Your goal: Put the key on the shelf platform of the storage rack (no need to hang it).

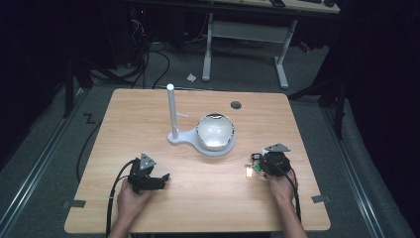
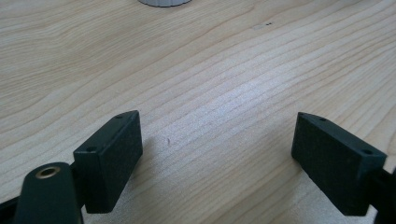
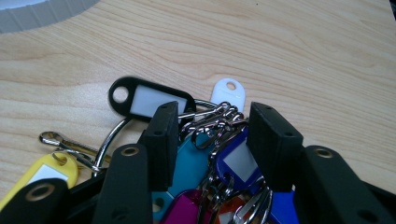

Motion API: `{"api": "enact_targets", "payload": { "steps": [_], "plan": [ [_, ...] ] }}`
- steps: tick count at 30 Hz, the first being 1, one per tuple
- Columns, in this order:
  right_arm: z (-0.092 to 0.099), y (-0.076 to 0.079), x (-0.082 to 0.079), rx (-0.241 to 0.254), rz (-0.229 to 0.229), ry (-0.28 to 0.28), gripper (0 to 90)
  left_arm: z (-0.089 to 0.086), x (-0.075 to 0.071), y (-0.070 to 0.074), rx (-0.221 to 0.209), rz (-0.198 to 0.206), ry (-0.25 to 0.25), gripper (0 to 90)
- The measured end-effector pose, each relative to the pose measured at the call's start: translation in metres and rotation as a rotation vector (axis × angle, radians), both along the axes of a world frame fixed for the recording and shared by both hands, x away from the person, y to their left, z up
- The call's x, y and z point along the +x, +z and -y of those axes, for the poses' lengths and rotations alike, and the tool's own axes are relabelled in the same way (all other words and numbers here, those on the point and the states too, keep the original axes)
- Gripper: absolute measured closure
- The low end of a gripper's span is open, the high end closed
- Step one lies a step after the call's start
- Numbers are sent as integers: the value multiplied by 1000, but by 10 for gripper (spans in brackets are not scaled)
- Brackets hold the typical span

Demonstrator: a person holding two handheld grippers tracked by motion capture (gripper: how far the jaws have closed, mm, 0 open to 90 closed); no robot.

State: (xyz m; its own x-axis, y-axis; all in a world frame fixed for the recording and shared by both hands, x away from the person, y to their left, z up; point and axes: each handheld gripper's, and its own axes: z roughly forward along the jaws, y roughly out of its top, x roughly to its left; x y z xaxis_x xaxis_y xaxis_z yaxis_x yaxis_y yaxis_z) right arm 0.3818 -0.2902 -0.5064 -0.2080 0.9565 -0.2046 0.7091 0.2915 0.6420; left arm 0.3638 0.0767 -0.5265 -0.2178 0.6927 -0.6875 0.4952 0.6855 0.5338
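Right gripper [image 3: 212, 135] has its jaws closing in around the bunch of key tags [image 3: 205, 154] on the tabletop [image 1: 208, 193], grab not finished, nothing lifted yet; left gripper [image 2: 217, 154] sits wide open and empty.

Both forearms reach in low. The left claw [image 2: 217, 154] gapes wide; the right claw [image 3: 212, 140] stands partly closed.

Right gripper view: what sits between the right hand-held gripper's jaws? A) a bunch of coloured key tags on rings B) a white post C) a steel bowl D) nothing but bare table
A: the right hand-held gripper straddles the bunch of key tags, with clips, a teal tag and a blue tag in the gap.
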Motion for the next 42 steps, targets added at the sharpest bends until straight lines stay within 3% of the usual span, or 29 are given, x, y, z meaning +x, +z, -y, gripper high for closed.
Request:
{"api": "enact_targets", "payload": {
  "steps": [3,9,12,21,25,27,35,42],
  "plan": [
    [-1,2,0,-14,5,30,650,0,0,0,3,3,-2,166],
    [2,2,-1,27,5,45,733,0,0,0,1,1,-1,166],
    [2,2,0,36,5,52,739,0,0,0,1,1,0,166],
    [12,3,-3,140,17,37,766,0,0,0,1,1,-1,166],
    [14,6,-5,157,29,42,787,0,0,0,1,1,0,166],
    [15,11,-7,160,58,46,900,0,0,0,2,1,0,166],
    [17,14,-9,165,57,56,900,0,0,0,2,2,-1,166],
    [21,26,-11,200,94,65,900,0,0,0,1,1,1,166]
  ]
}}
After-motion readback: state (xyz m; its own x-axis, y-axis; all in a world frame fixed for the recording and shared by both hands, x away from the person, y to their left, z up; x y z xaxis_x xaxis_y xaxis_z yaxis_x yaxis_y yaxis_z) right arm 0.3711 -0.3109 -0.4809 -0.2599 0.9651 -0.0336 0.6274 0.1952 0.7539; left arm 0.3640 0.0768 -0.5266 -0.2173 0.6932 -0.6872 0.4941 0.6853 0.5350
